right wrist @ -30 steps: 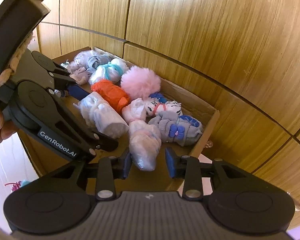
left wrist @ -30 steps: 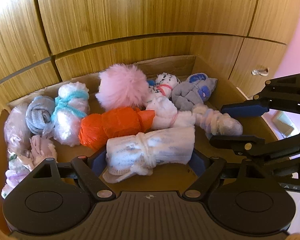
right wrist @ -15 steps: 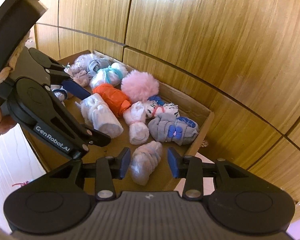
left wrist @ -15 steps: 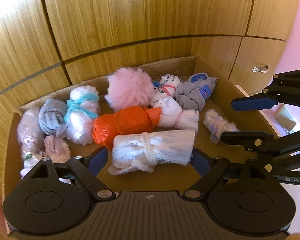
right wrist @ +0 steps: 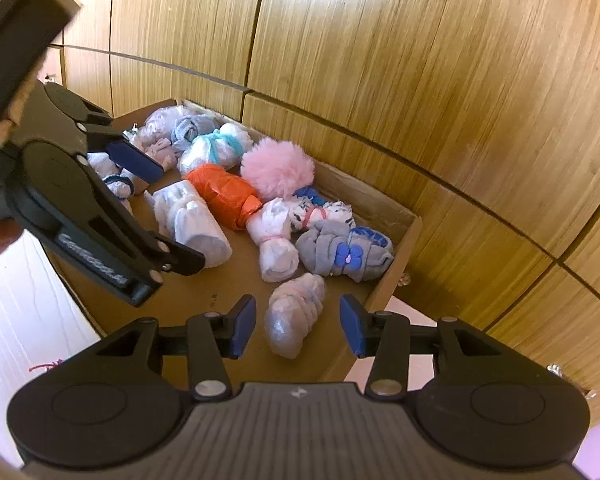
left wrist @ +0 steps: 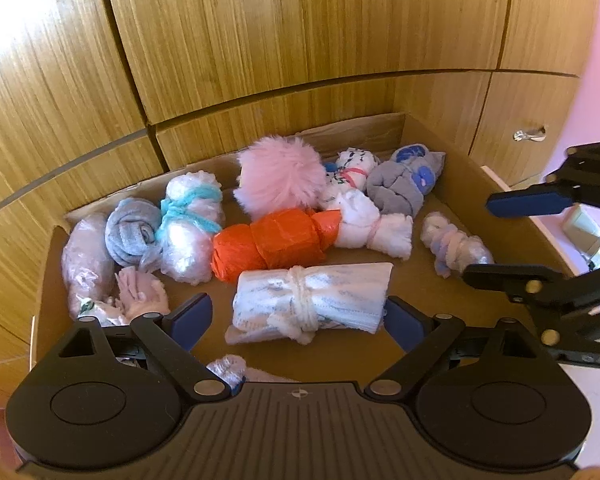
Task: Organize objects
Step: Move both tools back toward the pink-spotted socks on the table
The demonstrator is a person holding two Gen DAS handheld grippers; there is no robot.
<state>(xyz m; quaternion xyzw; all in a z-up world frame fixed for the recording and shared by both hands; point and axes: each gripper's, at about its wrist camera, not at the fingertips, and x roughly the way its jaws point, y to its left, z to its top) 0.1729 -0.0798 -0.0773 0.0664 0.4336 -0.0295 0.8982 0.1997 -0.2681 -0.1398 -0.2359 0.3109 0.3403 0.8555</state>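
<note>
A cardboard box (left wrist: 452, 148) (right wrist: 396, 264) holds several rolled sock bundles. A white-blue tied roll (left wrist: 312, 300) (right wrist: 196, 224) lies between the spread fingers of my open left gripper (left wrist: 296, 320), which hovers above it. A pale lilac bundle (right wrist: 296, 316) (left wrist: 452, 244) lies on the box floor below my open right gripper (right wrist: 298, 326). Behind lie an orange roll (left wrist: 272, 244) (right wrist: 224, 192), a pink fluffy ball (left wrist: 280, 176) (right wrist: 278, 168), a white roll (left wrist: 368, 228) and a grey-blue bundle (left wrist: 404, 184) (right wrist: 344, 252).
Wooden cabinet doors (left wrist: 300, 32) rise right behind the box, with a metal handle (left wrist: 530, 134) at the right. More bundles (left wrist: 132, 232) fill the box's left end. A white surface (right wrist: 24, 312) lies beside the box. The left gripper's body (right wrist: 72, 200) crosses the right wrist view.
My right gripper let go of the pale lilac bundle, opened wider and drew back; the bundle now lies on the box floor. My left gripper also rose away from the white-blue roll.
</note>
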